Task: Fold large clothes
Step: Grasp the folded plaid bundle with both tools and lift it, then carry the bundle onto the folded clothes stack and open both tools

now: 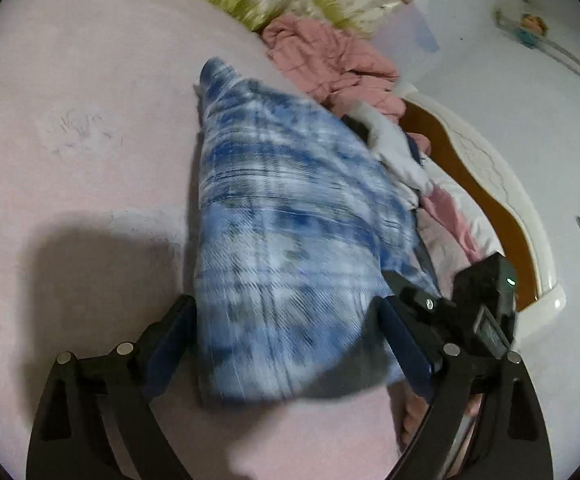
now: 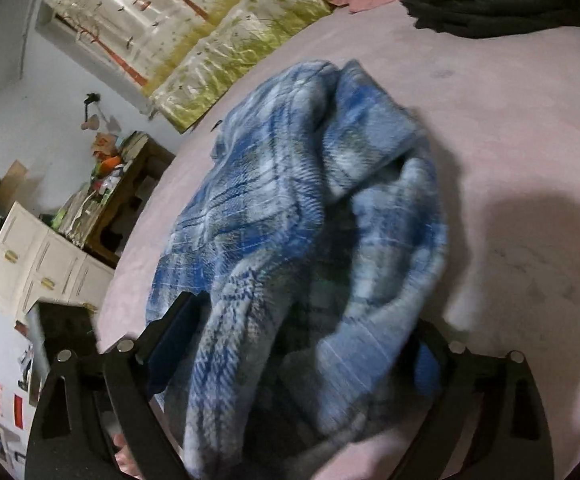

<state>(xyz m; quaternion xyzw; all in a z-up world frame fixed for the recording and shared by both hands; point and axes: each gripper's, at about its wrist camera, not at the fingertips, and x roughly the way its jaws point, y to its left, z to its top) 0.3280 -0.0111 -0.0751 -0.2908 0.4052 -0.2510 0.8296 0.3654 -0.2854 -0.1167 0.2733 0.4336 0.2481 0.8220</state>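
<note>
Blue-and-white plaid, fleecy and thick: the large soft plaid garment [image 1: 290,208] lies on the pink bed sheet [image 1: 82,128], and everything else is best placed from it. In the left wrist view it forms a long, fairly smooth wedge running away from the camera; in the right wrist view [image 2: 302,216] it is bunched and rumpled, with a loose flap curling over a dark hollow.

The left tongs [image 1: 286,344] stand wide, their fingers on either side of the garment's near end, which bulges between them; whether they press it I cannot tell. The right tongs [image 2: 298,344] also stand wide, with cloth heaped between and draped over the far-side finger. The other gripper's black body [image 1: 482,300] shows just beside the garment's right edge in the left view.

Judging from this, the fold is partway: the cloth appears gathered or doubled lengthwise, but no flat, squared packet exists yet. Smoothing and further folds look to remain.

Beyond the garment's far end lie yellow-green satin pillows [image 2: 242,40] and a crumpled pink quilted piece [image 1: 330,64]. Well beyond it, a stack of dark and white folded clothes [image 2: 490,0] sits at the bed's far corner.
</note>
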